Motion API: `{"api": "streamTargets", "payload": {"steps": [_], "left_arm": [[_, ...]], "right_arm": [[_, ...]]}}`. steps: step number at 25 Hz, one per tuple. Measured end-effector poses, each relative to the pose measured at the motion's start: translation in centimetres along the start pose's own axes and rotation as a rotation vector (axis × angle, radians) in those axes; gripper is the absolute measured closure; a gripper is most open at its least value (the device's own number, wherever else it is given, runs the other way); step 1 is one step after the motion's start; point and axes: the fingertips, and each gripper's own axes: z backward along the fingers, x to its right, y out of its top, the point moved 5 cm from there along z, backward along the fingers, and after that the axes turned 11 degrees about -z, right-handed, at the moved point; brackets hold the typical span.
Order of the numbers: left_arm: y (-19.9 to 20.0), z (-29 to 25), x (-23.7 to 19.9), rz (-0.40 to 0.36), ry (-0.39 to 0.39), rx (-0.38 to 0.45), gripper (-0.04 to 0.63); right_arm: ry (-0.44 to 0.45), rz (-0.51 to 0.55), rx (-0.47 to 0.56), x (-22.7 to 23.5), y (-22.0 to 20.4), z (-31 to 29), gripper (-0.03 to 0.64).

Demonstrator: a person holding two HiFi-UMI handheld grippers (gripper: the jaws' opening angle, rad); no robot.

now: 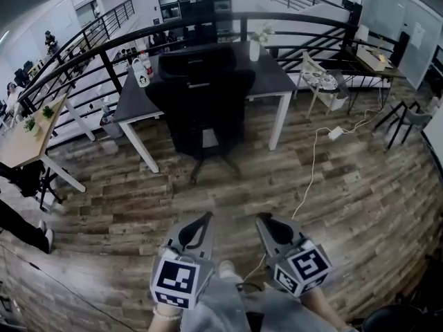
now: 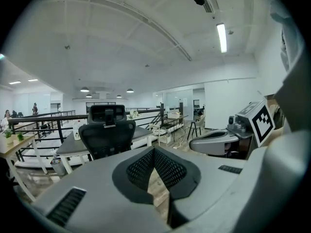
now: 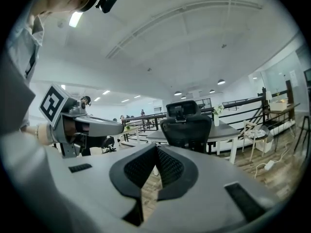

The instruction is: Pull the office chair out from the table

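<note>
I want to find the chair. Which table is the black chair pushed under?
The dark-topped table with white legs, in the middle. The black chair sits at its near edge; the light wooden table stands off to the left.

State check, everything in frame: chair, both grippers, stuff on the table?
office chair: tucked against the table, back facing us, untouched
left gripper: shut, empty, well short of the chair
right gripper: shut, empty, beside the left
vase: upright on the table
bottle: upright at the table's left corner
</note>
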Motion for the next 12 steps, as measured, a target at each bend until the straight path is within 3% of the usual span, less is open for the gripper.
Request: {"api": "streamTargets", "payload": {"steps": [12], "left_arm": [[0.0, -4.8, -7.3, -0.058, -0.005, 0.06, 0.594]], "right_arm": [[-0.041, 0.064, 0.014, 1.2, 2.4, -7.3, 0.614]]}}
